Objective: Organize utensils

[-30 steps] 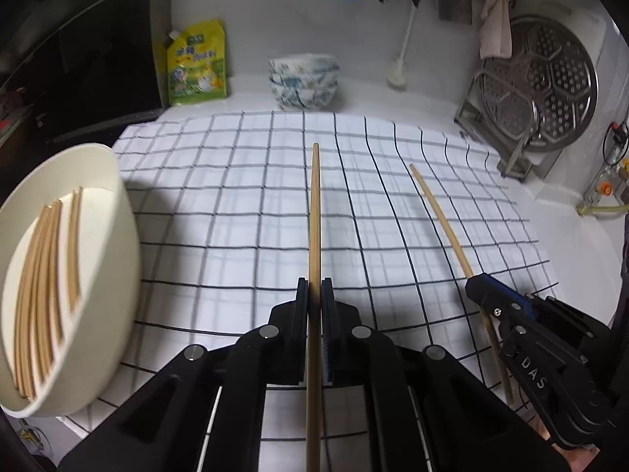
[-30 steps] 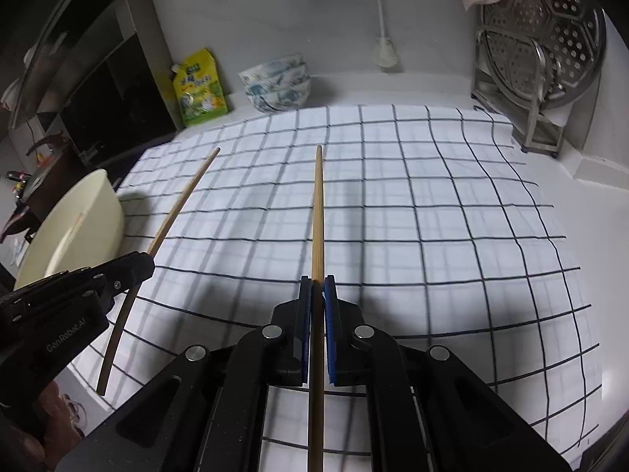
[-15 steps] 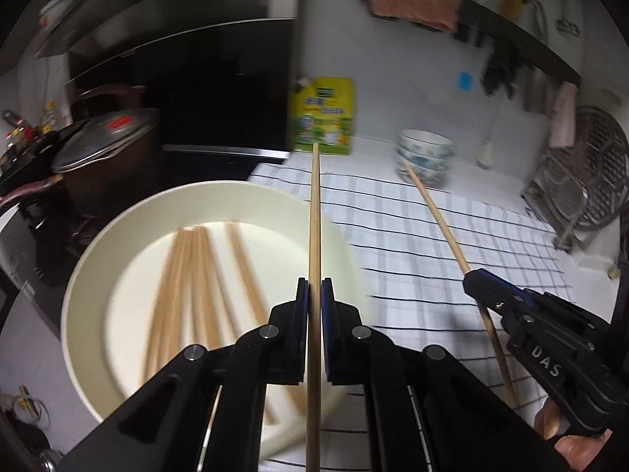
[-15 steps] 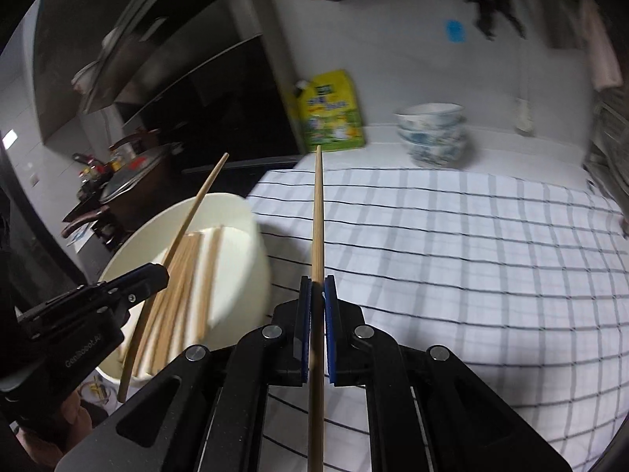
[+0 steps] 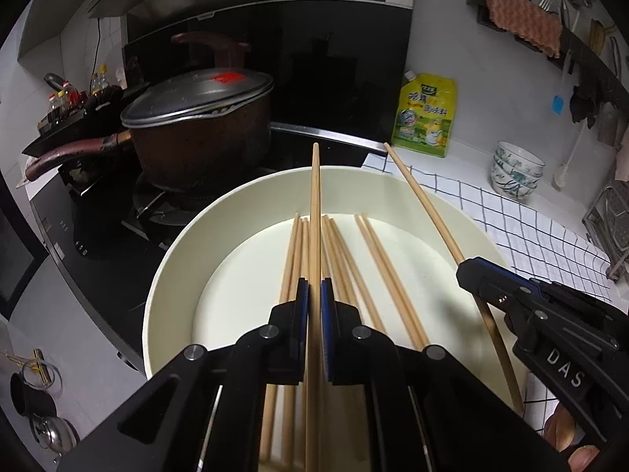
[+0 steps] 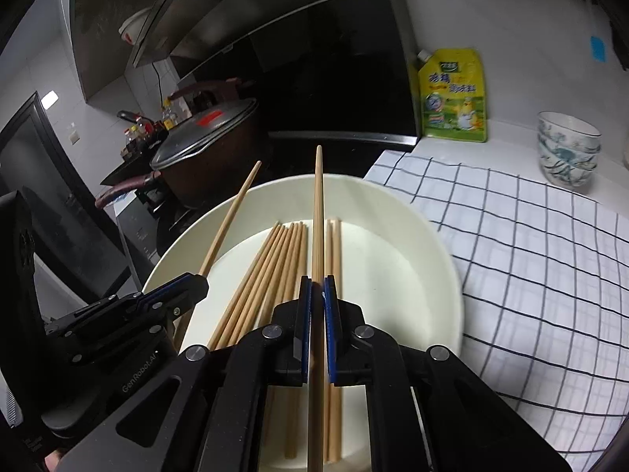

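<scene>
My left gripper (image 5: 314, 287) is shut on one wooden chopstick (image 5: 315, 204), which points forward over the white bowl (image 5: 173, 244). Several loose chopsticks (image 5: 377, 259) lie in the bowl's bottom. To the right, my right gripper (image 5: 468, 271) grips a second chopstick (image 5: 424, 200) that slants across the bowl's rim. In the right wrist view the right gripper (image 6: 317, 287) is shut on its chopstick (image 6: 318, 204) above the bowl (image 6: 440, 251) and the loose chopsticks (image 6: 275, 259). The left gripper (image 6: 196, 281) sits at the left with its chopstick (image 6: 232, 212).
A lidded dark pot (image 5: 196, 118) stands on the black stove behind the bowl. A checked cloth (image 6: 530, 236) covers the counter to the right. A yellow pouch (image 5: 426, 114) and stacked patterned bowls (image 5: 517, 171) stand by the wall. A metal rack (image 5: 613, 228) is far right.
Both grippers have swung left from above the checked cloth to above the white bowl, each still holding its chopstick. The stove and pot have come into view.
</scene>
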Demonstrator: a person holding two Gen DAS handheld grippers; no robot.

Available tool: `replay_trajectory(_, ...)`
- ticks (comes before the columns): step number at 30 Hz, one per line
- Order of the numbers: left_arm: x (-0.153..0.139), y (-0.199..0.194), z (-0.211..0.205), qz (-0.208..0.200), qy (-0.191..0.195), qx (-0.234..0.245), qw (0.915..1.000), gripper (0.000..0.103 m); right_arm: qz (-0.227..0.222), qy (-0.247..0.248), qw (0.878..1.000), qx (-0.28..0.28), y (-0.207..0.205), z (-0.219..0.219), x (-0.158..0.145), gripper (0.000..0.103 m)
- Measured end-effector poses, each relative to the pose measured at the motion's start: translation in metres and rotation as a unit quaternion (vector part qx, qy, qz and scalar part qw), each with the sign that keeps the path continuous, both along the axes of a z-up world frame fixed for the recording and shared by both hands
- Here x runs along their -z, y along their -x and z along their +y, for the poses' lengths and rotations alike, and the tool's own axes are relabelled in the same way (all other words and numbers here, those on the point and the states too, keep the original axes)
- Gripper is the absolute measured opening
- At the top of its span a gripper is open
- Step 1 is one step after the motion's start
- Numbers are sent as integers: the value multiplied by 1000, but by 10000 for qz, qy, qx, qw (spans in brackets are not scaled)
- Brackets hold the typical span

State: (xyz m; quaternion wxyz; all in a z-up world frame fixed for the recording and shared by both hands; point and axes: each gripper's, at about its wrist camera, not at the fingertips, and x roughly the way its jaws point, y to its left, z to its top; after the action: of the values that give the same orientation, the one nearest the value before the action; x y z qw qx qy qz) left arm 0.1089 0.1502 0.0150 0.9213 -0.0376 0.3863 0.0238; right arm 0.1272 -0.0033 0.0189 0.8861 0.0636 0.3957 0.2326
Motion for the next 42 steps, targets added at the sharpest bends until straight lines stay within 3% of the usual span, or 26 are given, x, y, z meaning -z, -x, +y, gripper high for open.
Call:
replay_trajectory(15,24,-6,6,318,46,-75,9995,8,605,225,9977,-205,-13,21,32,7)
replay_trajectory(17,25,-5,8,344,48,-123,9993,14,573,183,9981,-163,-11,18,30,11)
replay_trajectory(19,23,-1,11,302,62,-191,9993,43,490,165,9986,-82,-8,15,27,17)
replay_trajectory(21,18,4,13,164,7,-266,9995,55,403,163,9991,-15,-5,10,24,17)
replay_trajectory(37,4,24,22,46,43,-420,9991,60,175,152,9996,142,19,0,9,17)
replay_trajectory(42,1,29,23,-4,62,-450,9990,66,129,160,9996,172,24,-2,5,20)
